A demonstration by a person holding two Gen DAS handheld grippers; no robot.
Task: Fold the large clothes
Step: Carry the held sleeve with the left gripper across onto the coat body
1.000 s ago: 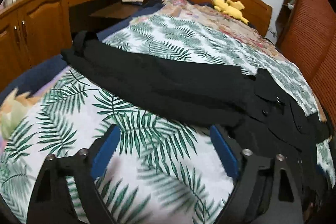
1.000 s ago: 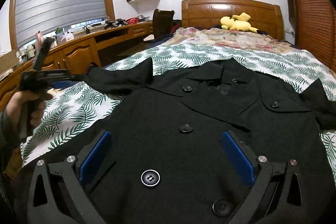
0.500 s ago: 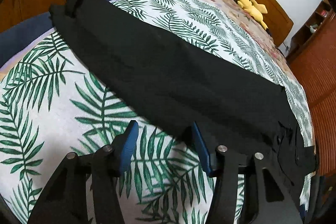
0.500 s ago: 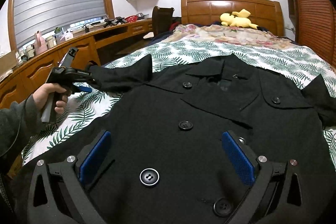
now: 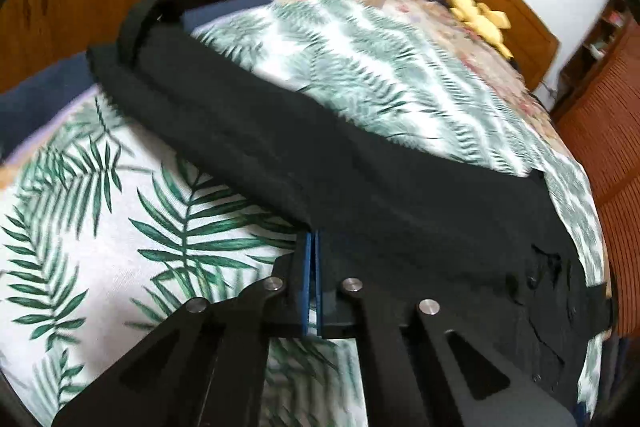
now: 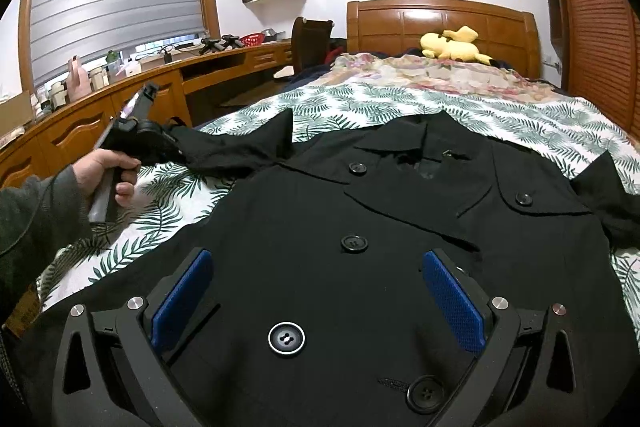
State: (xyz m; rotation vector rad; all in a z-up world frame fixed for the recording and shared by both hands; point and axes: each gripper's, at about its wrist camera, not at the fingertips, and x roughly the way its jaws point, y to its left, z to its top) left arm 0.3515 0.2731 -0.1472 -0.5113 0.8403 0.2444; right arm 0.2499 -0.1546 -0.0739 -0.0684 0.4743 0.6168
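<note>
Left wrist view: your left gripper has just been closing and its two blue pads now sit together on the near hem of the one black coat sleeve, which runs from ten o'clock to four o'clock across the leaf-print bedspread. In the right wrist view, your left hand is at nine o'clock, the black coat lies flat in the centre with six buttons showing, and one yellow plush toy rests at one o'clock. Your right gripper hangs over the coat front, pads wide apart, one button between them.
</note>
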